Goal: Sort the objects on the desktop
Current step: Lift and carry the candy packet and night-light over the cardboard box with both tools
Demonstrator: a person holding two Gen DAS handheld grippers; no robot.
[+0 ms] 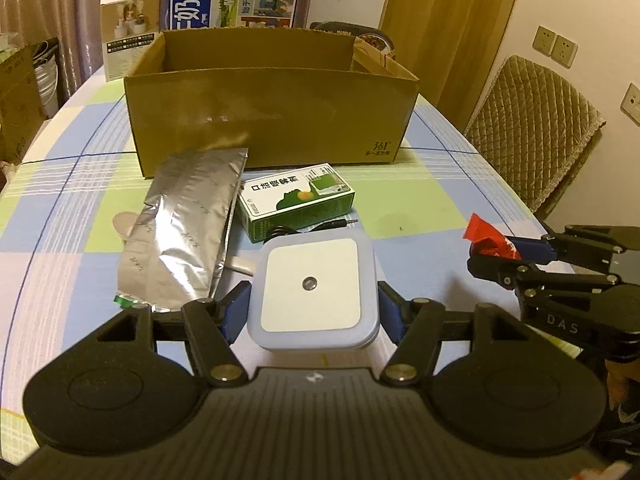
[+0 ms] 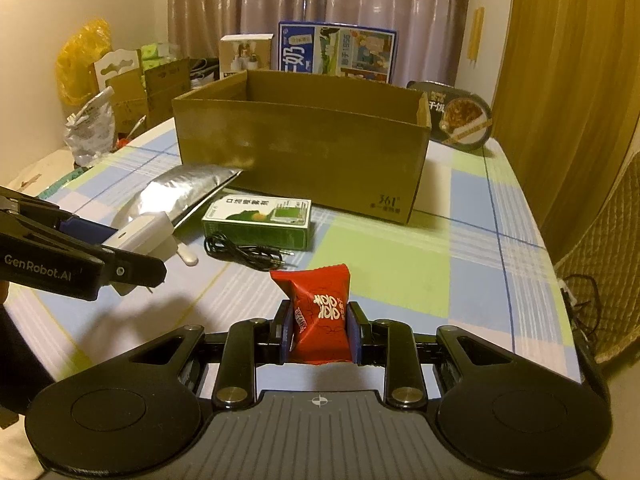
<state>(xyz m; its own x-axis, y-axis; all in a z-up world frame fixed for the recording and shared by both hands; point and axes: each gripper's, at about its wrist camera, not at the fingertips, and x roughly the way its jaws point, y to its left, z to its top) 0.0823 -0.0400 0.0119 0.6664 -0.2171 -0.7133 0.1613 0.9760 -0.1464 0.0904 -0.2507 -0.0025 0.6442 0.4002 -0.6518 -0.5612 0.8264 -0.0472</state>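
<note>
My left gripper (image 1: 314, 312) is shut on a square white and blue night light (image 1: 314, 290), held above the table; it also shows from the side in the right wrist view (image 2: 140, 234). My right gripper (image 2: 320, 334) is shut on a red candy packet (image 2: 320, 316), also seen at the right of the left wrist view (image 1: 490, 238). An open brown cardboard box (image 1: 272, 116) stands ahead in both views (image 2: 304, 148). On the table before it lie a silver foil pouch (image 1: 184, 232), a green medicine box (image 1: 294, 200) and a black cable (image 2: 244, 252).
A checked tablecloth (image 2: 400, 264) covers the table. Behind the cardboard box stand a blue milk carton (image 1: 234, 0), a small white box (image 1: 128, 32) and a black food tray (image 2: 460, 116). A padded chair (image 1: 536, 132) stands at the right. Clutter and boxes (image 2: 120, 92) lie at the left.
</note>
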